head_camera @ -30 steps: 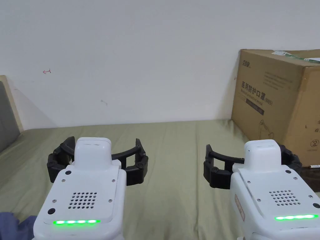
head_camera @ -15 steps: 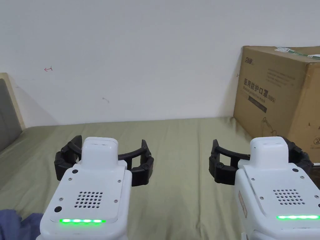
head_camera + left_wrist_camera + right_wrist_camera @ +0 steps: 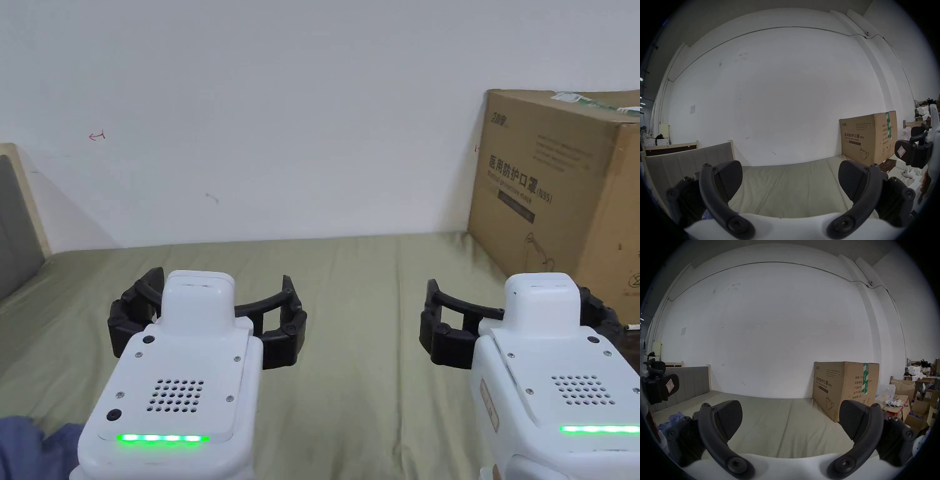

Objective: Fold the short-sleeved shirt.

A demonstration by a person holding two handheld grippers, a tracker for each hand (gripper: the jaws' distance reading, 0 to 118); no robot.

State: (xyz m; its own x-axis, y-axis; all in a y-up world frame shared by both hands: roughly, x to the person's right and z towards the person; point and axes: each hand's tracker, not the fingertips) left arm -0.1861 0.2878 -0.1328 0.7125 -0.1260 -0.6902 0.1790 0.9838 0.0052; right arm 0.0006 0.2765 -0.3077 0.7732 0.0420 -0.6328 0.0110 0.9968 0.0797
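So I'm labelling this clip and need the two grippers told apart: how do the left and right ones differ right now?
The left gripper hangs near the crumpled blue cloth at the bed's near left; the right gripper hangs beside the cardboard box. The left one's whole body is in the head view; the right one's is cut off by the frame edge. Both are open, empty, above the bed, green lights lit.

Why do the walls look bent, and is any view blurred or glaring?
Both gripper views are fisheye: the wall bows, corners go black, light is dim and greyish. Head view is straight, bright and sharp, with soft shadows under each hand-held gripper; no glare or blur.
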